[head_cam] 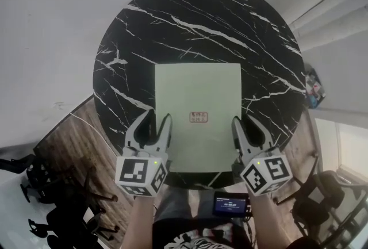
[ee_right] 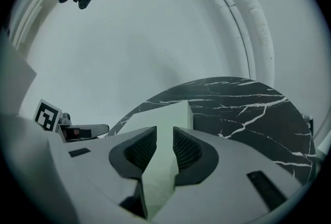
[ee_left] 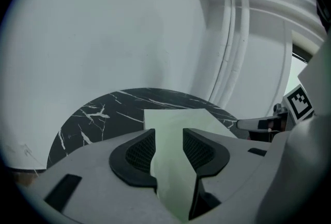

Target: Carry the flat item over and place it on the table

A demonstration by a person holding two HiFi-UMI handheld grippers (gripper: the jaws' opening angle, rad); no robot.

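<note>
Left gripper and right gripper each clamp one side of the green sheet, which overhangs the near edge of the black table

Pale grey plastic left gripper and right gripper, black ribbed pads, a black-and-white marker cube with green light on each, dark white-printed shirt, small lit screen at the waist

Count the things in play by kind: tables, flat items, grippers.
Tables: 1, the round black marble table
Flat items: 1, the pale green sheet
Grippers: 2, left gripper and right gripper, each shut on the sheet
Total: 4
</note>
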